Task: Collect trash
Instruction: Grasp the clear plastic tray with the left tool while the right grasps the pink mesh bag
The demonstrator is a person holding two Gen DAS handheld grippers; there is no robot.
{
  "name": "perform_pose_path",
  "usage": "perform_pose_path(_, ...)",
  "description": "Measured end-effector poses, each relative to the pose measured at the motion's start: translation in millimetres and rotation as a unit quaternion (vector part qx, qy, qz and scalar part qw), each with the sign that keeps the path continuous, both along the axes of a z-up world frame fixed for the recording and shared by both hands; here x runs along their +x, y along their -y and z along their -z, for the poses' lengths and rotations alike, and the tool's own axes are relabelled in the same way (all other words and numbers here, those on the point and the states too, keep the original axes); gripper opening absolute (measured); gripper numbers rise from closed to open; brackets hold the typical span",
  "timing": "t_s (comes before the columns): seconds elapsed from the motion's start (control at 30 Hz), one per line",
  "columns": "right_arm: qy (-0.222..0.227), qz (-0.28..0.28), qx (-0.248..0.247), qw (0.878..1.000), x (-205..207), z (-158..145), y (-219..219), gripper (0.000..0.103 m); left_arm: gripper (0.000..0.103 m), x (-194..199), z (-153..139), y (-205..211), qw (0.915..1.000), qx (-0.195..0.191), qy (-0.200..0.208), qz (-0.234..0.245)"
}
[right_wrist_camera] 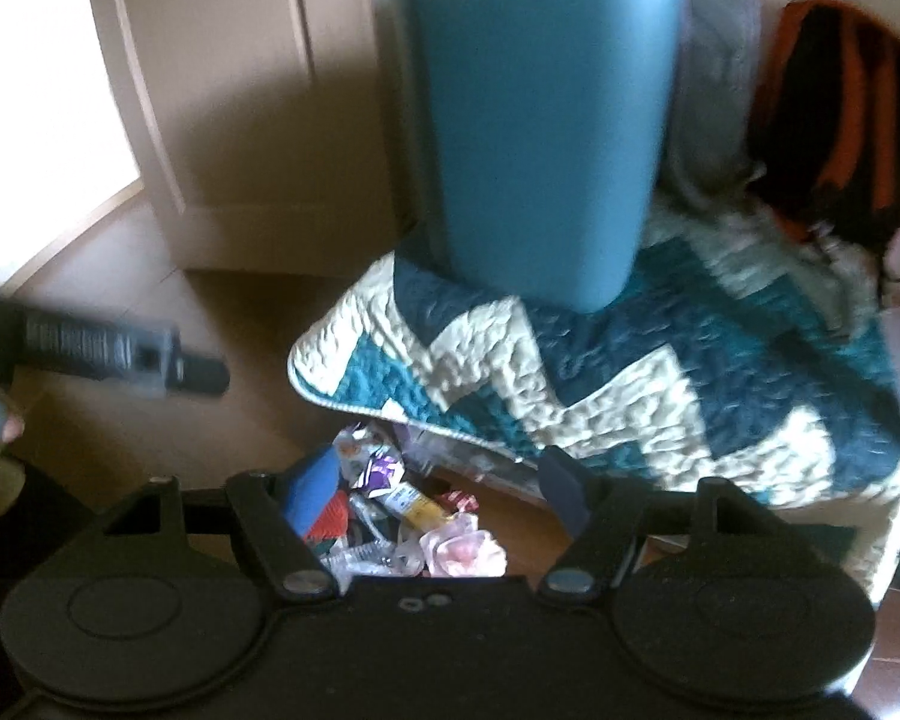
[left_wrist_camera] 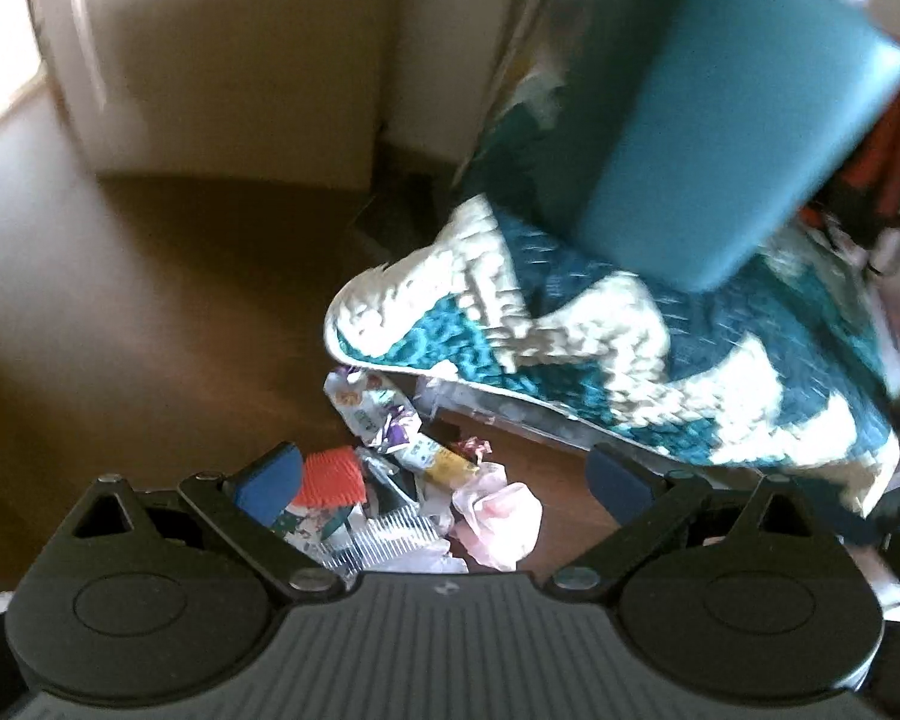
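A pile of trash (left_wrist_camera: 414,480) lies on the brown floor: crumpled wrappers, a red ribbed piece (left_wrist_camera: 333,475), a yellow packet (left_wrist_camera: 444,459), pink crumpled plastic (left_wrist_camera: 498,516). The pile also shows in the right wrist view (right_wrist_camera: 408,516). A teal bin (left_wrist_camera: 720,120) stands on a quilted bed; it also shows in the right wrist view (right_wrist_camera: 540,120). My left gripper (left_wrist_camera: 444,480) is open above the pile, empty. My right gripper (right_wrist_camera: 438,486) is open above the same pile, empty. Both views are blurred.
A teal and cream zigzag quilt (left_wrist_camera: 570,324) hangs over the bed edge beside the trash. An orange and black backpack (right_wrist_camera: 834,120) rests at the right. A beige cabinet (left_wrist_camera: 240,60) stands behind. A dark handle (right_wrist_camera: 120,354) shows at the left of the right wrist view.
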State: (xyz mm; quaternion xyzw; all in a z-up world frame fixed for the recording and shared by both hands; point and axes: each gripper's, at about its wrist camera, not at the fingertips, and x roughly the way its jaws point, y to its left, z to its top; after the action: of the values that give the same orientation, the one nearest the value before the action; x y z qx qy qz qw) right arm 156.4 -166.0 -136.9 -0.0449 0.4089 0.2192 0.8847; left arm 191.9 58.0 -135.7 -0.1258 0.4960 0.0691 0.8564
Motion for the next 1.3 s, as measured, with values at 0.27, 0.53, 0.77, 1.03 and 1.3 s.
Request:
perform_pose_path(0.27,-0.074,-0.085,-0.041,0.993,53.9,110.3,-18.7,0.073,0.102,67.5,103.0,-1.0,0.9966,0.021,-0.078,0.013)
perform_pose_path(0.53,-0.140,-0.123,-0.078,0.979,90.0,212.4,-28.1,0.073,0.101,107.8,200.3,16.7,0.9566,0.042,-0.187,0.220)
perform_pose_path(0.77,-0.183,-0.082,-0.068,0.977,119.5,264.5,-27.3,0.073,0.101,109.1,277.9,15.8,0.9059,0.089,-0.204,0.361)
perform_pose_path(1.03,-0.213,-0.111,-0.103,0.965,128.5,327.3,-58.4,0.073,0.101,97.1,358.0,-1.6,0.8789,0.070,-0.239,0.407)
perform_pose_path(1.3,-0.247,-0.137,-0.138,0.949,135.9,377.1,-78.6,0.073,0.101,94.2,407.7,-4.3,0.8698,0.039,-0.278,0.406)
